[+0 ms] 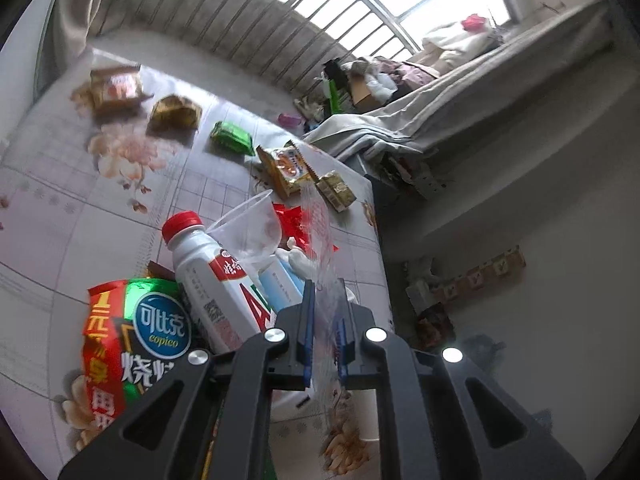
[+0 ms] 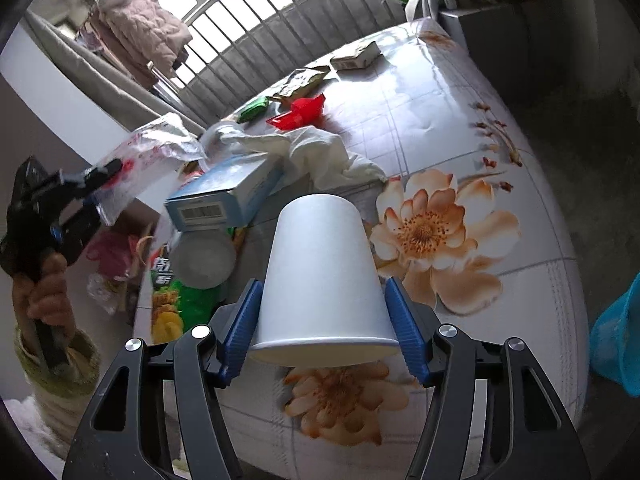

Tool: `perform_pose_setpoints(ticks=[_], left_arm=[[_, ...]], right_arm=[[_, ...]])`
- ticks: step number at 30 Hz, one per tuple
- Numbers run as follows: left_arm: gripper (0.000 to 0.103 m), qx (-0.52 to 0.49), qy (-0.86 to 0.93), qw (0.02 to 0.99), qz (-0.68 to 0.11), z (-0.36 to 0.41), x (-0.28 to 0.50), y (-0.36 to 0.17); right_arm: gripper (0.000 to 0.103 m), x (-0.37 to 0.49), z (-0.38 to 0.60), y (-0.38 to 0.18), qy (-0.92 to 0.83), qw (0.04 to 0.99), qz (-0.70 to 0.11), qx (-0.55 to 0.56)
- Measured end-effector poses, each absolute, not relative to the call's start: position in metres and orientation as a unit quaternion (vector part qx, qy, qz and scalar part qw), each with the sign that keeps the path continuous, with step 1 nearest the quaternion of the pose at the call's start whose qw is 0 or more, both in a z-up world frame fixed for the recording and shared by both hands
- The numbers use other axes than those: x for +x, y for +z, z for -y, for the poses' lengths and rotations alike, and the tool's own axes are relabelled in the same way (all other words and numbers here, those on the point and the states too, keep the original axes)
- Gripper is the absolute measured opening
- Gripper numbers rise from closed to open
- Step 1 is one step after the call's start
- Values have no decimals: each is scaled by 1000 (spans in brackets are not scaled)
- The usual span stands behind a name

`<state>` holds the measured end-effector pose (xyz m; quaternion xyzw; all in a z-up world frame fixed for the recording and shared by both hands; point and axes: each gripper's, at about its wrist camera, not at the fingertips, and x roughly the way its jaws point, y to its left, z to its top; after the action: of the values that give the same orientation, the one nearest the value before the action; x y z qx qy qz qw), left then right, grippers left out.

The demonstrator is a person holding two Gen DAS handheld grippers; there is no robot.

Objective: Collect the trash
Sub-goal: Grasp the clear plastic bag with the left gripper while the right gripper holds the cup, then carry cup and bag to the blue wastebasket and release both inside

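My left gripper [image 1: 325, 292] is shut on a clear plastic bag with red print [image 1: 320, 236], held above the table; it also shows in the right wrist view [image 2: 128, 168], with the left gripper [image 2: 102, 172] at far left. My right gripper [image 2: 324, 304] is shut on an upside-down white paper cup [image 2: 322, 272] above the floral tablecloth [image 2: 460, 128]. Trash lies below: a white bottle with red cap [image 1: 208, 276], a clear plastic cup [image 1: 250, 224], a Copico snack bag [image 1: 132, 344], a blue-white box [image 2: 224, 196] and crumpled tissue [image 2: 320, 152].
Several snack wrappers lie across the table: brown [image 1: 116, 88], gold [image 1: 176, 114], green [image 1: 232, 138], orange [image 1: 286, 168], red foil [image 2: 300, 114]. A blue bin [image 2: 618, 340] stands at the table's right edge. A bed [image 1: 480, 92] and barred window lie beyond.
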<state>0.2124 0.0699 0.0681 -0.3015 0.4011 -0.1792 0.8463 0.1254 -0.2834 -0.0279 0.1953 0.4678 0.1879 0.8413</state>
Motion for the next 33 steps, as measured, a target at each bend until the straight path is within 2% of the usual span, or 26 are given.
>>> perform_pose_setpoints(ticks=[7,14,33], left_arm=[[8,-238,-212,875,-365,-50,179,91],[8,-162,-260,880,-363,-5,154,94],[8,-47,-417,817,-395,200,143,73]], right_arm=[[59,111,292,-16,194,844,-448,221],[59,94,310,-12,196,842,-434,252],[59,1,468,-33,28,851,-367,376]])
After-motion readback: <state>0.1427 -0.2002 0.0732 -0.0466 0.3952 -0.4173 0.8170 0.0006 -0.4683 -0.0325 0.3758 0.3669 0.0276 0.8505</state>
